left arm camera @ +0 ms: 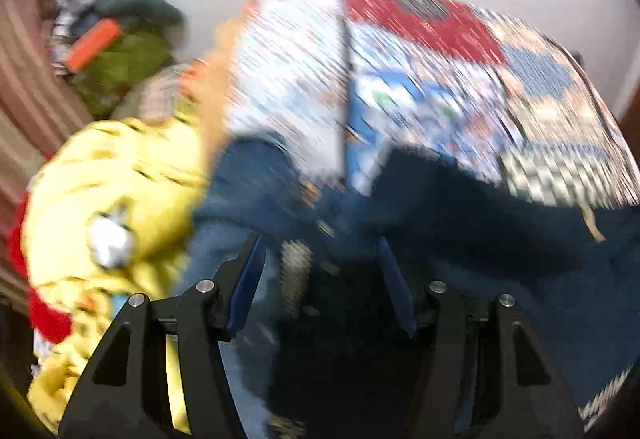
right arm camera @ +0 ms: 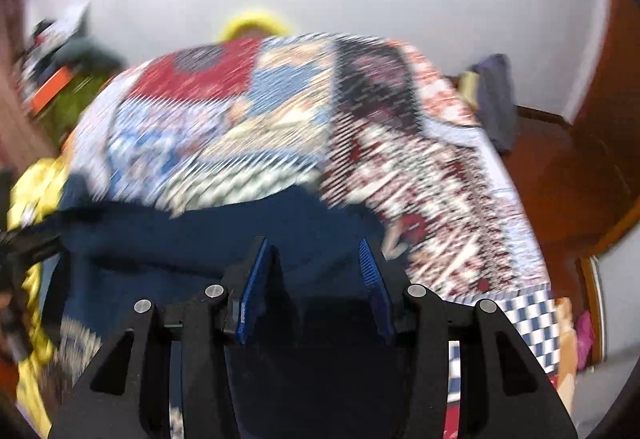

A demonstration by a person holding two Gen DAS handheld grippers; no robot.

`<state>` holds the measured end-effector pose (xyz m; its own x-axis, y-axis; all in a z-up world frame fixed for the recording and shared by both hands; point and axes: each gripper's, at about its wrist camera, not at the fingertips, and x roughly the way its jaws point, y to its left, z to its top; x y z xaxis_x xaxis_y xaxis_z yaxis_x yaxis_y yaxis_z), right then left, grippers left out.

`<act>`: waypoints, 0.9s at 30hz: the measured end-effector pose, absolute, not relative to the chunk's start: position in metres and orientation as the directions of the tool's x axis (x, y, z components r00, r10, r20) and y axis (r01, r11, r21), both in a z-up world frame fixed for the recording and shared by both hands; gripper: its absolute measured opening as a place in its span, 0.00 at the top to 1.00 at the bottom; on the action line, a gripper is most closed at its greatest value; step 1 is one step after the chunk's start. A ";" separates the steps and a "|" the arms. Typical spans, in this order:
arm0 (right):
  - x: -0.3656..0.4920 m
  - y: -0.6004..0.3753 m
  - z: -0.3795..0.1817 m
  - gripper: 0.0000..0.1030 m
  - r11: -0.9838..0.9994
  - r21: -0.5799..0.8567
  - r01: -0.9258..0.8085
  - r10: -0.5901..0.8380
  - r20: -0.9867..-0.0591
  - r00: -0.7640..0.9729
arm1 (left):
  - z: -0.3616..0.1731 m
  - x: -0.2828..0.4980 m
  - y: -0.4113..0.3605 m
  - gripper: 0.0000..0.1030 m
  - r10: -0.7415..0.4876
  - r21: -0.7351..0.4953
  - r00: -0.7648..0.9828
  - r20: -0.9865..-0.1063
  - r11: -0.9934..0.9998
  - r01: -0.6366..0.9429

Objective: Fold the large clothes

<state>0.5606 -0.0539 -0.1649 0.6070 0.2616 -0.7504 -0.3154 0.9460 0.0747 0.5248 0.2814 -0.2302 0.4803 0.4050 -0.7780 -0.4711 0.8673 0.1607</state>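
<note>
A dark blue garment (left arm camera: 460, 223) lies on a patterned patchwork bedspread (left arm camera: 420, 59); near my left gripper it looks like denim with a light inner band. My left gripper (left arm camera: 320, 251) is open, its blue pads either side of the cloth just above it. In the right wrist view the same dark blue garment (right arm camera: 224, 235) spreads under my right gripper (right arm camera: 314, 251), which is open over it. The bedspread (right arm camera: 280, 111) fills the middle of that view. Both views are motion-blurred.
A yellow garment (left arm camera: 116, 179) with red cloth lies at the left of the bed. A heap of green and dark clothes (left arm camera: 120, 51) sits far left. A dark cloth (right arm camera: 496, 99) hangs at the bed's far right, by wooden furniture (right arm camera: 580, 159).
</note>
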 end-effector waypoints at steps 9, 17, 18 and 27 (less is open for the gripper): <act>0.506 -0.036 -0.137 0.58 0.865 0.093 -0.494 0.409 -0.700 0.586 | -0.187 0.478 0.263 0.43 0.296 0.067 0.613 -0.732 0.927 -0.368; 0.438 0.016 -0.161 0.58 0.730 0.066 -0.680 0.501 -0.729 0.467 | -0.211 0.448 0.188 0.41 -0.011 -0.099 0.624 -0.781 0.989 -0.106; 0.436 0.020 -0.169 0.58 0.725 0.052 -0.687 0.487 -0.744 0.458 | -0.219 0.446 0.181 0.38 -0.041 -0.123 0.615 -0.787 0.988 -0.091; 0.449 -0.021 -0.210 0.33 0.820 -0.003 -0.572 0.343 -0.798 0.495 | -0.267 0.418 0.161 0.17 0.050 0.010 0.610 -0.791 0.998 -0.069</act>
